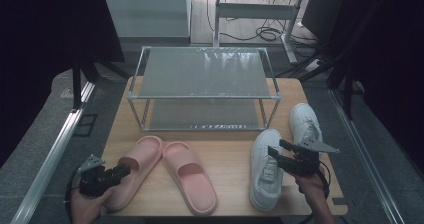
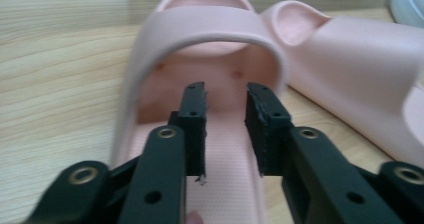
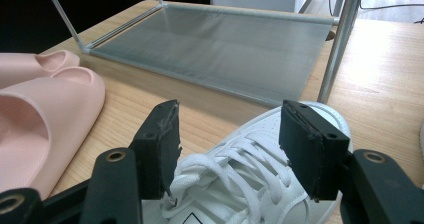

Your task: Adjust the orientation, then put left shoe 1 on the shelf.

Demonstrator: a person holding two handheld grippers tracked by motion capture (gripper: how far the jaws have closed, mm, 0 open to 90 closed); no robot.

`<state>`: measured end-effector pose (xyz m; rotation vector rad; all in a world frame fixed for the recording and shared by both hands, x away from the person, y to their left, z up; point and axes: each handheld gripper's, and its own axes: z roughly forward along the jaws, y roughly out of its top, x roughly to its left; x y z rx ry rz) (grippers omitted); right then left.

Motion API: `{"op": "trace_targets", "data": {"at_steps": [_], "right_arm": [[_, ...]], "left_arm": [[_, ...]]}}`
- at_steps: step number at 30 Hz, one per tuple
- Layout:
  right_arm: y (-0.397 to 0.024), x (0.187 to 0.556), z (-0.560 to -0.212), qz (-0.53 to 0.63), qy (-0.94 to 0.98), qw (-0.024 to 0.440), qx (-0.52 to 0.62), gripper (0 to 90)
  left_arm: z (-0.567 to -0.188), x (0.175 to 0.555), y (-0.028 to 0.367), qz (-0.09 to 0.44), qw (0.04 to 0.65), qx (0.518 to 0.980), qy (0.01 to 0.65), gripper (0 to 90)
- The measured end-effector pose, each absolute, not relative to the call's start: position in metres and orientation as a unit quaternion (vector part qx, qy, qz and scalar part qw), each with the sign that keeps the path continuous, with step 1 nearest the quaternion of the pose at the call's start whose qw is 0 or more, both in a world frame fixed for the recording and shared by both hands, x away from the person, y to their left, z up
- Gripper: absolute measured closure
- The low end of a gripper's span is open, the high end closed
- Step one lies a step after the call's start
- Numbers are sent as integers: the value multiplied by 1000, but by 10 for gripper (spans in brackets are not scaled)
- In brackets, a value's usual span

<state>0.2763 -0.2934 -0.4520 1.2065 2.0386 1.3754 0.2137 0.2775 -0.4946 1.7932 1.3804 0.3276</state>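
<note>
Left gripper (image 1: 121, 171): jaws parted, nothing clamped, over heel of left pink slipper (image 1: 134, 169) | Right gripper (image 1: 275, 151): jaws wide, unclamped, above laces of white sneaker (image 1: 264, 170) | Second slipper (image 1: 191, 175) and second sneaker (image 1: 305, 125): on worktop (image 1: 230, 146), in front of shoe rack (image 1: 202, 86).

A soft pink slide (image 1: 134, 171) lies flat on the counter (image 1: 230, 149), toe toward the rack. A white laced sneaker (image 1: 265, 169) lies upright at the right.
</note>
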Motion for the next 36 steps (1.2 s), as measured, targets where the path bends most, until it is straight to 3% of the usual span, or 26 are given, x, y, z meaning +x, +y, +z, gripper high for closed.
{"op": "trace_targets", "data": {"at_steps": [15, 36], "right_arm": [[-295, 276, -451, 493, 727, 201, 433, 414], [-295, 276, -452, 493, 728, 200, 433, 414]], "left_arm": [[-491, 208, 264, 127, 407, 727, 539, 532], [-489, 214, 248, 120, 395, 745, 525, 527]]}}
